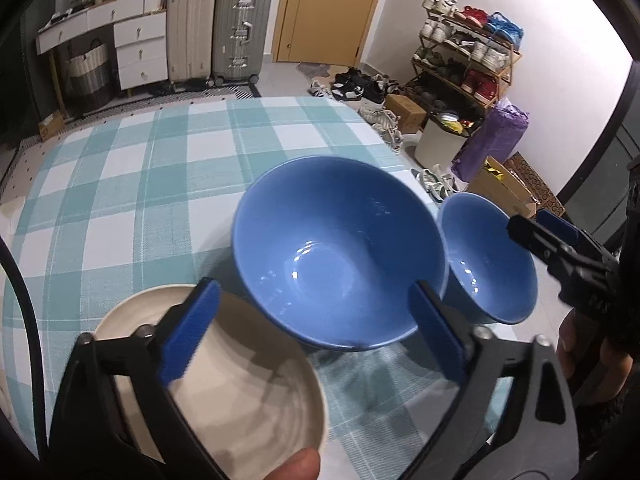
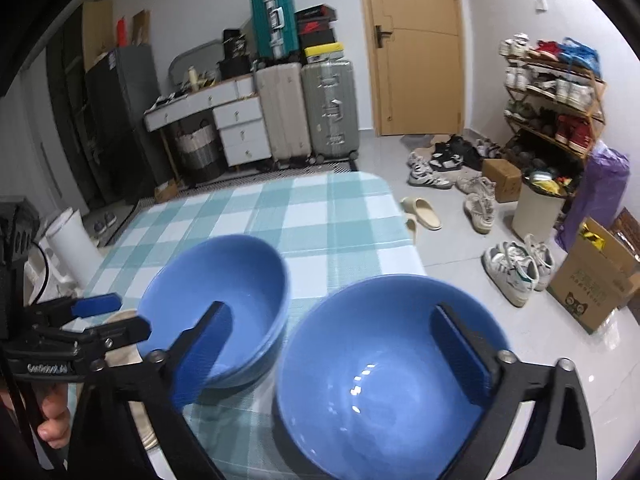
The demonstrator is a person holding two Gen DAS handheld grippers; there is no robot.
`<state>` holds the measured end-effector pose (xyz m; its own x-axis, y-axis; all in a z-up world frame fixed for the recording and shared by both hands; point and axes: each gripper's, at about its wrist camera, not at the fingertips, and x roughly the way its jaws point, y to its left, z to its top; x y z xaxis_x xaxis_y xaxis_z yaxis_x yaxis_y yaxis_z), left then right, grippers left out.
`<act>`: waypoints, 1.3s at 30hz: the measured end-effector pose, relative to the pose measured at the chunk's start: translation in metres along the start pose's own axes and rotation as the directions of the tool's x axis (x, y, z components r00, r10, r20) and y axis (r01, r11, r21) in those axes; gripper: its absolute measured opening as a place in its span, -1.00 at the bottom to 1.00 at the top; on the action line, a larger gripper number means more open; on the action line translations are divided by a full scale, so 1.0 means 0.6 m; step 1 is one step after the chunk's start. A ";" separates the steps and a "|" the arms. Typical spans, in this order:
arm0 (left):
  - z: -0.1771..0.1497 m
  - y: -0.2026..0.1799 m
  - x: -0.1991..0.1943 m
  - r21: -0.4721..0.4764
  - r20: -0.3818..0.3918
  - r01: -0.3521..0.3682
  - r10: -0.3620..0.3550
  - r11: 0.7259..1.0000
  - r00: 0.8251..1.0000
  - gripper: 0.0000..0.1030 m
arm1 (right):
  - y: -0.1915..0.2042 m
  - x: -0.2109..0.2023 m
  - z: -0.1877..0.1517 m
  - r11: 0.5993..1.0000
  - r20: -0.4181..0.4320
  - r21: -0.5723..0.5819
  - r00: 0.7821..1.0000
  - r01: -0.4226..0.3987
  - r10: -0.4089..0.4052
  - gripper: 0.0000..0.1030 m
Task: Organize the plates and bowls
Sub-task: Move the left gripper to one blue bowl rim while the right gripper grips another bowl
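On the teal checked tablecloth (image 1: 160, 184) a large blue bowl (image 1: 340, 248) stands in the middle. A smaller blue bowl (image 1: 488, 264) touches its right side, and a cream plate (image 1: 248, 392) lies at the near left. My left gripper (image 1: 316, 332) hovers open, one finger over the plate and the other at the large bowl's near rim, holding nothing. In the right wrist view my right gripper (image 2: 332, 356) is open and empty, spanning the gap between the large bowl (image 2: 224, 292) and the small bowl (image 2: 380, 384). A second rim shows under the large bowl.
The table's right edge (image 2: 408, 240) runs close by the small bowl. Beyond it on the floor lie shoes (image 2: 516, 268), cardboard boxes (image 2: 592, 284) and a white bin (image 2: 536, 208). Suitcases (image 2: 328, 112) and drawers stand at the back wall.
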<state>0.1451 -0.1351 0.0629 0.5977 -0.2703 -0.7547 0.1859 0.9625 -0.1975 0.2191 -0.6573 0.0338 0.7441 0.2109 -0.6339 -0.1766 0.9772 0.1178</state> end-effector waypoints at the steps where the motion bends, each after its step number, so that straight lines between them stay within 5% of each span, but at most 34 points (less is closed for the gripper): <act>1: -0.002 -0.007 -0.004 0.001 0.012 -0.006 0.006 1.000 1.000 0.97 | -0.012 -0.010 -0.001 1.000 0.009 0.016 1.000 0.023 -0.023 0.98; 15: -0.032 -0.116 -0.031 0.055 0.000 0.040 -0.040 0.998 0.999 0.97 | -0.142 -0.075 -0.026 0.982 -0.006 0.155 0.994 0.108 -0.108 0.99; 21: -0.044 -0.154 -0.024 0.056 -0.019 0.069 -0.068 0.996 0.998 0.97 | -0.170 -0.079 -0.040 0.980 -0.036 0.130 0.989 0.147 -0.144 0.99; 33: -0.078 -0.211 0.002 0.058 -0.076 0.105 -0.100 0.993 0.992 0.93 | -0.220 -0.091 -0.053 0.974 -0.036 0.209 0.996 0.089 -0.083 0.98; 39: -0.087 -0.232 0.013 0.044 -0.104 0.182 -0.177 0.982 0.979 0.65 | -0.228 -0.088 -0.054 0.974 -0.032 0.218 0.998 0.059 -0.054 0.98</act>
<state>0.0830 -0.2700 0.0519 0.4708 -0.4323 -0.7691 0.3254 0.8953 -0.3041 0.1830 -0.8031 0.0264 0.7318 0.1572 -0.6631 0.0123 0.9698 0.2435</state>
